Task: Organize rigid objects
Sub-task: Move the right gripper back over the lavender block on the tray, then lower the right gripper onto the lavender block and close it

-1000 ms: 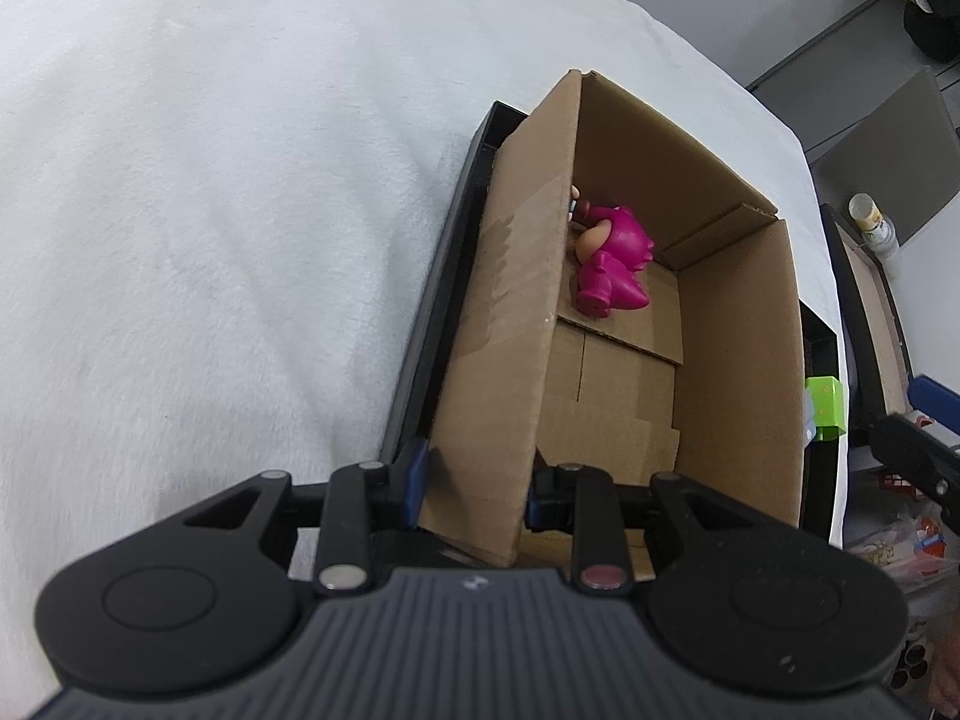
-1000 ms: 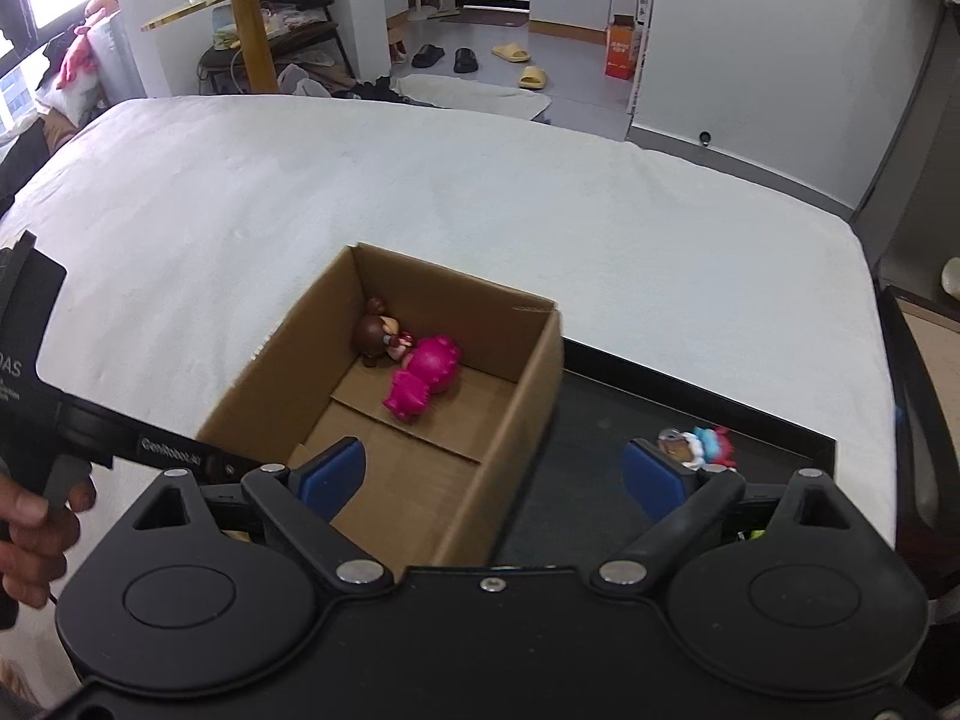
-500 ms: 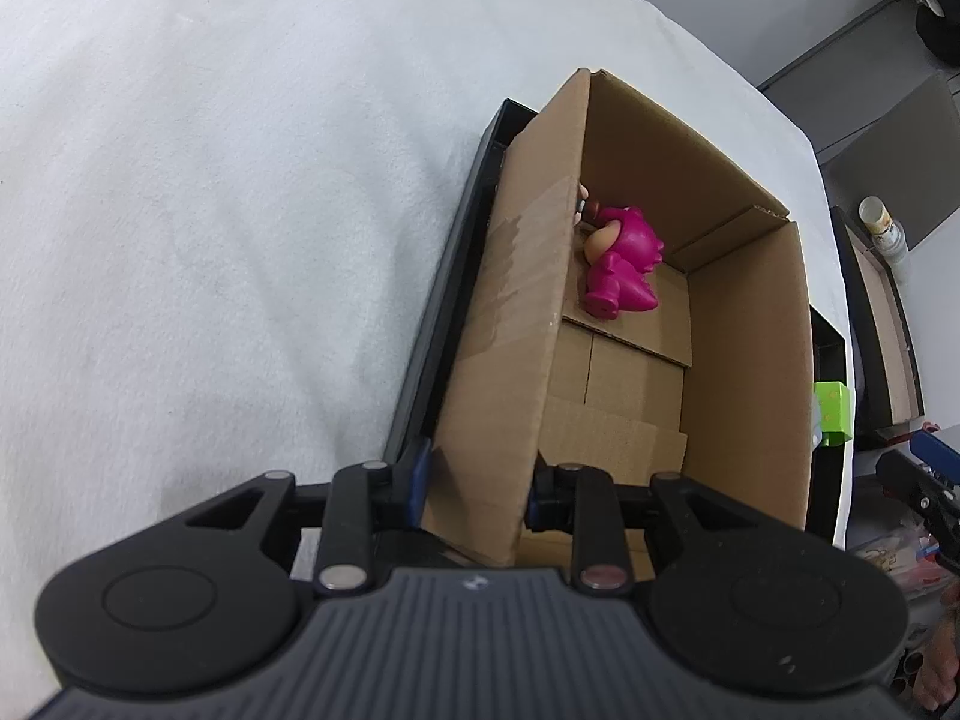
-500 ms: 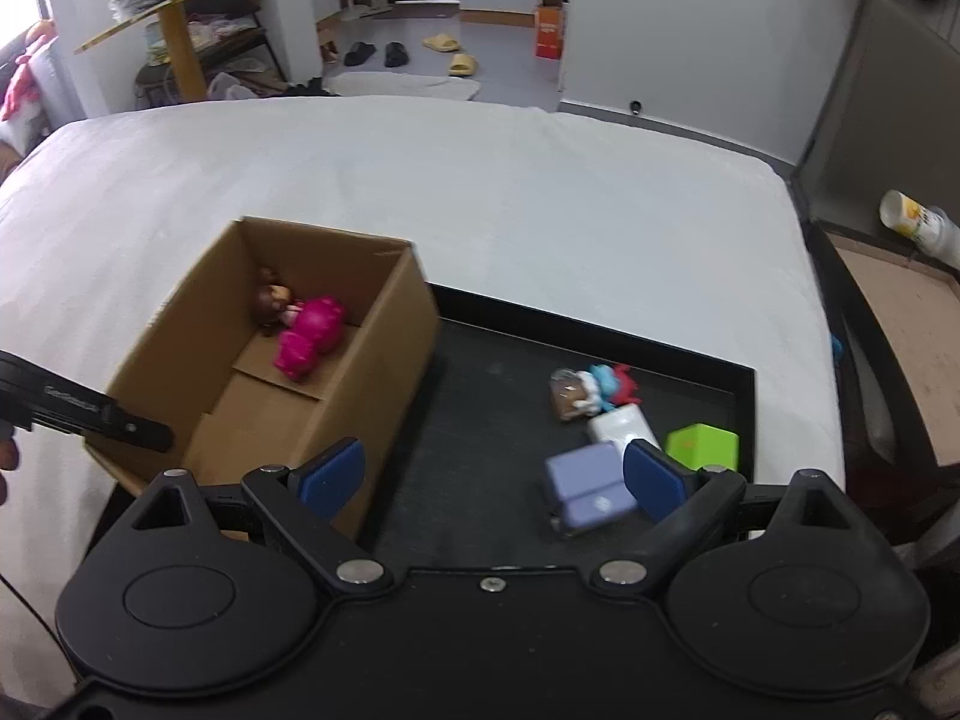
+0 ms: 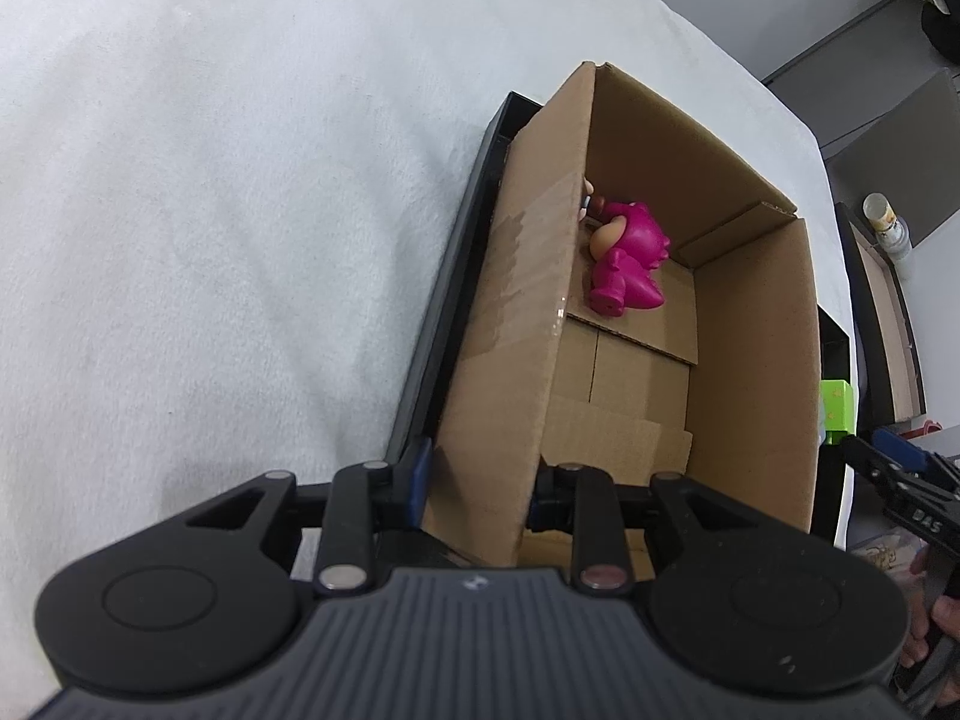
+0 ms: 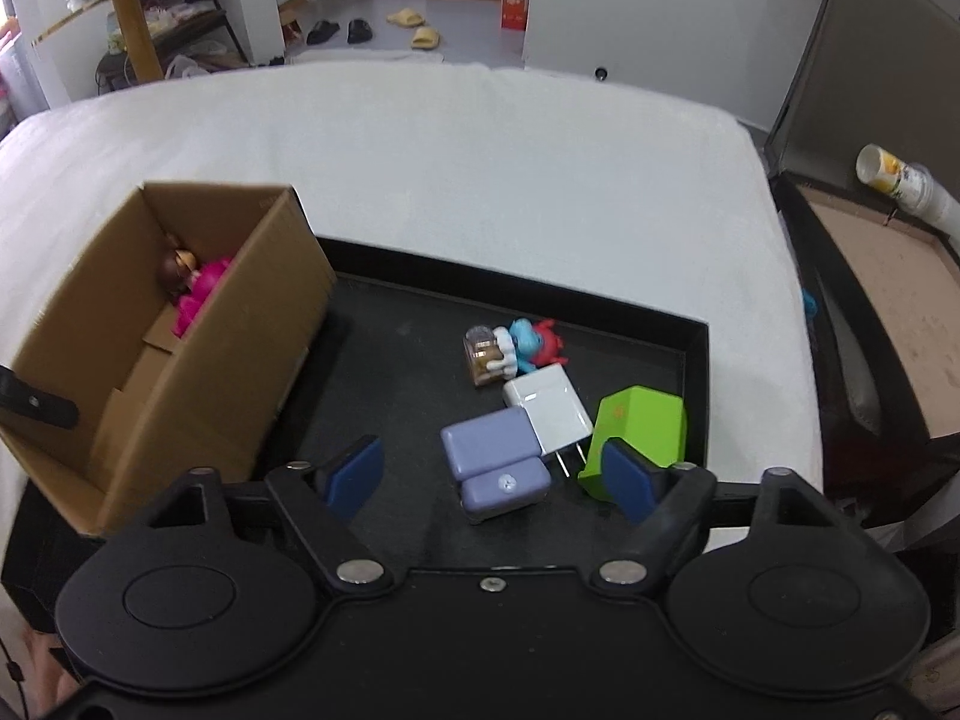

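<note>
A cardboard box (image 5: 750, 360) (image 6: 198, 384) stands at the left end of a black tray (image 6: 396, 372). Inside it lies a pink doll (image 5: 630, 264) (image 6: 201, 291). My left gripper (image 5: 477, 480) is shut on the box's near wall. On the tray lie a lavender block (image 6: 495, 462), a white plug adapter (image 6: 549, 408), a green block (image 6: 639, 438) (image 5: 837, 402) and a small blue and red figure (image 6: 528, 345) beside a tiny bottle (image 6: 483, 354). My right gripper (image 6: 489, 480) hangs above the lavender block, its jaws closing, with the pads not touching anything.
The tray rests on a white bedspread (image 6: 480, 168). To the right stands a dark case with a brown floor (image 6: 888, 312) and a cup (image 6: 900, 177) lying by it. Beyond the bed are a floor with slippers (image 6: 414, 27) and a yellow table (image 6: 129, 18).
My right gripper has swung right from above the box to above the loose items on the tray, dropped lower, and its jaws have narrowed. The left gripper keeps its hold on the box wall.
</note>
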A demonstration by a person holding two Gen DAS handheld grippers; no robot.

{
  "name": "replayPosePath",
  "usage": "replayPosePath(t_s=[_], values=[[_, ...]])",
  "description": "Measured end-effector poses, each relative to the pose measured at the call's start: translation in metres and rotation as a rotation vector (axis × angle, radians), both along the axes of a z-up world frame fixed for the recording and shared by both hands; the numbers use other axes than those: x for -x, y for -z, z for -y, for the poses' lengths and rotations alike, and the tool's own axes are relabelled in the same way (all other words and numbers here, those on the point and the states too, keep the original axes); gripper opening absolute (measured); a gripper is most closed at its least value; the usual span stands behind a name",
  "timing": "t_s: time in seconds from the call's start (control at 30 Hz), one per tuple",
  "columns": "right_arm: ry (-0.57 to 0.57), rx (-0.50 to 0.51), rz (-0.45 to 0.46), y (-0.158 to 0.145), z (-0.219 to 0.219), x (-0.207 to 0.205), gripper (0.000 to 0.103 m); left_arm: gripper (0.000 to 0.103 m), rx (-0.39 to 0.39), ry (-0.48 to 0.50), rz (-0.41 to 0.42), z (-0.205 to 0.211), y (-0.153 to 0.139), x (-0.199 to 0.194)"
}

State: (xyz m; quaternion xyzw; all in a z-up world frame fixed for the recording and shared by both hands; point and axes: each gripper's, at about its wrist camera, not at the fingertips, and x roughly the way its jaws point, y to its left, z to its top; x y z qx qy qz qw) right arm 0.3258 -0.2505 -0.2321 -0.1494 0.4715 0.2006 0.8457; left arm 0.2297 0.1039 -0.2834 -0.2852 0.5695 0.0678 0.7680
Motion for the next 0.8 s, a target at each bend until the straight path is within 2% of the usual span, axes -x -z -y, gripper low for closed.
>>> replayPosePath(t_s=[0.27,0.4,0.43,0.47,0.8], values=[[0.002,0.044,-0.038,0.032,-0.001,-0.014,0.067,0.028,0.003,0.003,-0.008,0.0,0.005,-0.004],[0.023,0.018,-0.057,0.038,0.004,-0.02,0.058,0.028,0.002,0.009,-0.008,-0.001,0.007,-0.004],[0.017,0.013,-0.059,0.039,0.004,-0.02,0.05,0.028,0.003,0.009,-0.008,-0.001,0.007,-0.004],[0.01,0.002,-0.069,0.04,0.004,-0.019,0.049,0.028,0.003,0.01,-0.008,-0.002,0.007,-0.004],[0.032,0.01,-0.107,0.038,0.001,-0.008,0.048,0.028,0.0,0.005,-0.006,-0.002,0.007,-0.004]])
